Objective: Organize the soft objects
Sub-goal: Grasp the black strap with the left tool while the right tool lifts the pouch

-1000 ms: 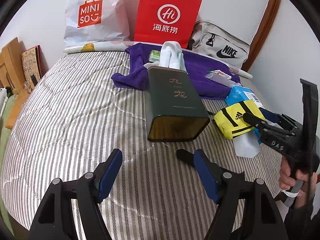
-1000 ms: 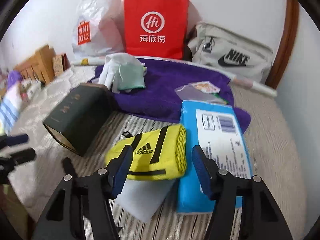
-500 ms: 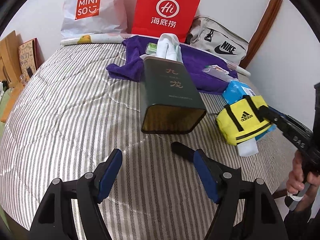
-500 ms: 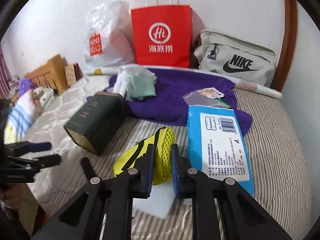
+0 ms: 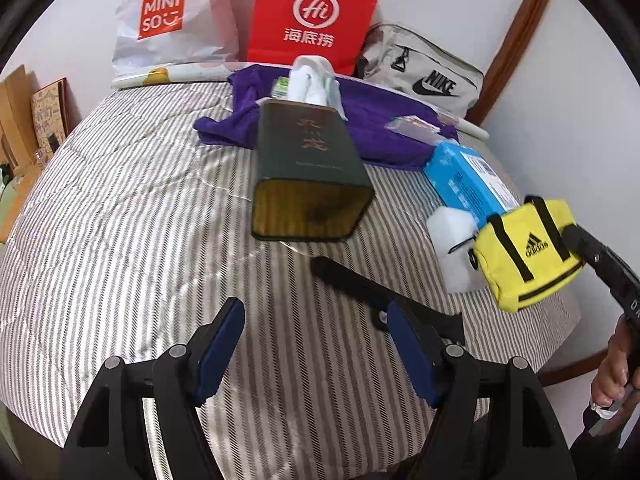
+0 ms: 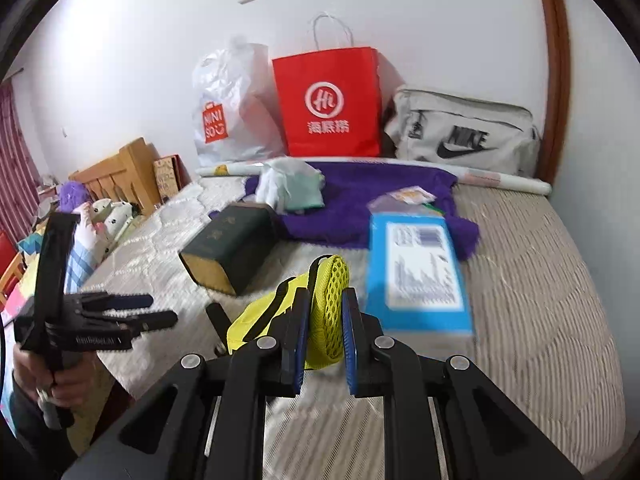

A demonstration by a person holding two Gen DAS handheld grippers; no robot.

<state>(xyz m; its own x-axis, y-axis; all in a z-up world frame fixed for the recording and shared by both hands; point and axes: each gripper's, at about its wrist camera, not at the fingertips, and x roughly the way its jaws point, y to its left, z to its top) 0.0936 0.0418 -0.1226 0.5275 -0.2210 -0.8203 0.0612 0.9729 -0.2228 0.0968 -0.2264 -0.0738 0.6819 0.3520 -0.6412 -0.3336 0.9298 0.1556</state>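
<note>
- right gripper [image 6: 325, 322]: jaws narrow, clamped on the mesh end of the yellow pouch [image 6: 316, 316]; pouch is lifted clear of the striped bed [image 5: 120, 220].
- left gripper [image 5: 316, 344]: jaws wide, nothing between them, hovering over bare bedcover.
- dark green box [image 5: 308, 172] lies on its side mid-bed, open end facing the left gripper.
- blue pack [image 6: 416, 272] lies just beside the purple towel [image 6: 372, 196].
- white foam piece [image 5: 456, 248] lies on the bed next to the blue pack.

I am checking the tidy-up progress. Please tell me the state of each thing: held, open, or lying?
yellow pouch: held, lifted off bed
right gripper: shut on pouch
left gripper: open, empty
green tin: lying, open end forward
blue pack: lying flat
</note>
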